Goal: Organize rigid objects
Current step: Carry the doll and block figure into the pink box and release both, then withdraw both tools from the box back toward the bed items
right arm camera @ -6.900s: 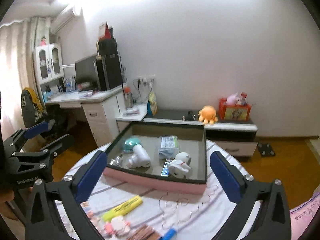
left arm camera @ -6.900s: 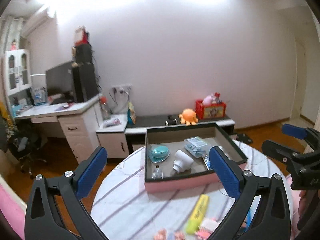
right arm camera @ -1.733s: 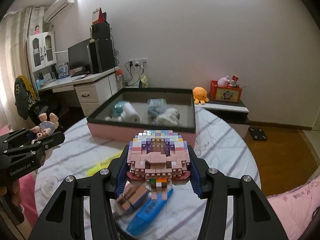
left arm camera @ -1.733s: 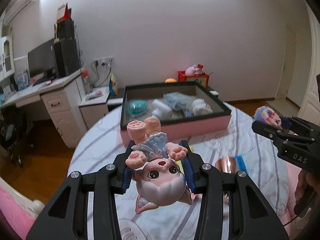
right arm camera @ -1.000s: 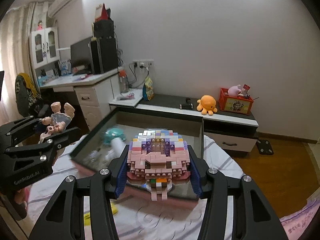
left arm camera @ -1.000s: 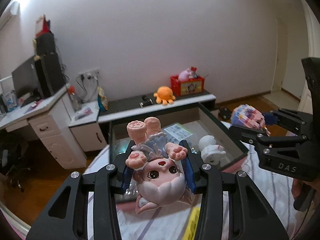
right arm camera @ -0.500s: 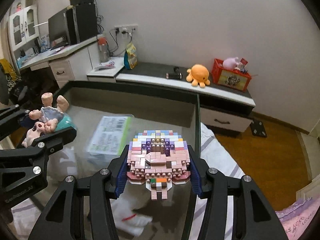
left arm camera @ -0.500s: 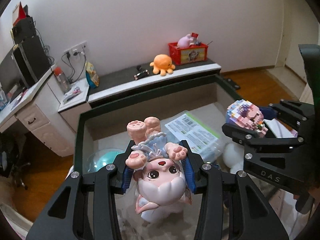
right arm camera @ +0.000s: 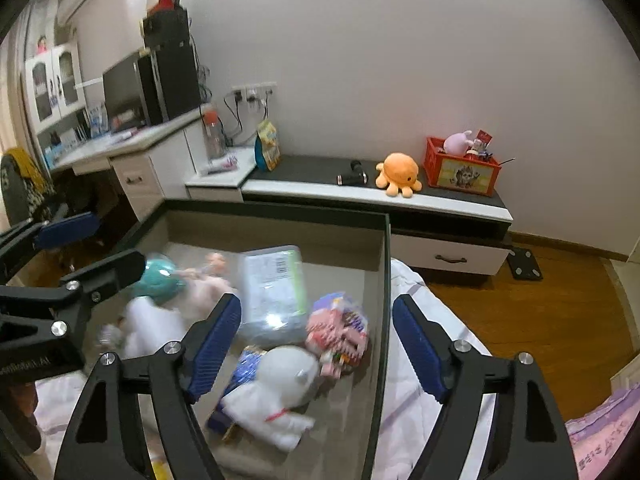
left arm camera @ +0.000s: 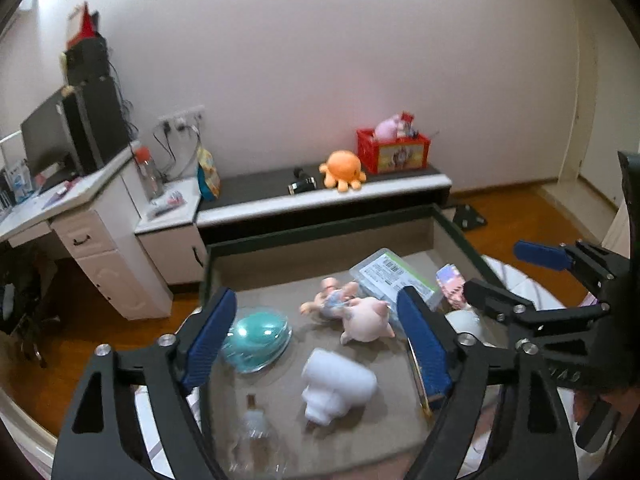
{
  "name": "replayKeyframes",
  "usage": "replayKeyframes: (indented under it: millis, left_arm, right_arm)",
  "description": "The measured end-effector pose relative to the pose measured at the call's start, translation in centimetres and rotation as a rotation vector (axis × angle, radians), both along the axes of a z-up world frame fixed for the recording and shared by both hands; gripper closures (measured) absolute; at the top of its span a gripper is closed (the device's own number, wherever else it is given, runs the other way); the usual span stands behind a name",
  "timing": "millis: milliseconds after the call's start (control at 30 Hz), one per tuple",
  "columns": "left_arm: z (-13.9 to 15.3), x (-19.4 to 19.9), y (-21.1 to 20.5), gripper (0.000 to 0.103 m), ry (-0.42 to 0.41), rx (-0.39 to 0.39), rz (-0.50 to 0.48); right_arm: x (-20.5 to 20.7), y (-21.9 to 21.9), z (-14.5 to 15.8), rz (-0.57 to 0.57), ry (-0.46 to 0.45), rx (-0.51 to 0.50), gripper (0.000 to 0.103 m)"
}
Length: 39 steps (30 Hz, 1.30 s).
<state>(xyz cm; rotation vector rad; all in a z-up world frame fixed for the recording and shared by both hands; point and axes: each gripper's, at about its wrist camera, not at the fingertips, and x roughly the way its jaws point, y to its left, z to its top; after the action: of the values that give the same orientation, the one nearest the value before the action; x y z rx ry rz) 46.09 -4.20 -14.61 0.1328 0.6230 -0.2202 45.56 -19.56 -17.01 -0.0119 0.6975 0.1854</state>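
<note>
Opening with nothing between their jaws, left gripper (left arm camera: 316,336) and right gripper (right arm camera: 318,344) hover over the tray (right arm camera: 384,280), where the stiff, light pink pig figurine (left arm camera: 360,316) looks best pinched across its body and the fragile brick-built figure (right arm camera: 340,330) by its flat sides.

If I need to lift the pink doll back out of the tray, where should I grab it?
Take the pink doll across its round head, coming straight down from above: it lies on its side on the tray floor, the limbs look thin, and the head looks the widest firm part.

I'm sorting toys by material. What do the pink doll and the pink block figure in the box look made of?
Pink doll: probably smooth moulded plastic or vinyl, judging by its rounded shape. Block figure: looks like small hard plastic bricks, stepped in mixed colours, though motion blur hides detail.
</note>
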Motion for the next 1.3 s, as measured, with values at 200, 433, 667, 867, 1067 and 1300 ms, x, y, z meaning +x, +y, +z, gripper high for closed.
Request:
replayKeyframes:
  millis: [200, 433, 667, 867, 1067, 1300]
  left_arm:
    - [3.2, -9.0, 2.0, 0.0, -0.166, -0.034, 0.043]
    - [5.3, -19.1, 3.0, 0.0, -0.3, -0.031, 0.092]
    - [5.8, -27.4, 3.3, 0.0, -0.379, -0.036, 0.139]
    - [5.4, -32.3, 3.9, 0.0, -0.409, -0.05, 0.165]
    - [5.1, -34.1, 3.9, 0.0, -0.405, -0.063, 0.152]
    - [4.5, -34.7, 3.9, 0.0, -0.394, -0.055, 0.144]
  right_arm:
    - [-7.7, -0.2, 4.2, 0.006, -0.132, 0.042, 0.02]
    - [-17.4, 0.8, 7.4, 0.024, -0.281, 0.035, 0.002]
    - [-25.6, 1.1, 8.1, -0.018, -0.411, 0.024, 0.0]
    - [-31.1, 1.2, 7.6, -0.086, -0.481, -0.006, 0.0]
    - [-33.7, 1.0, 7.0, -0.128, -0.497, -0.003, 0.0]
    - [-35.3, 0.7, 6.6, -0.151, -0.487, -0.004, 0.0]
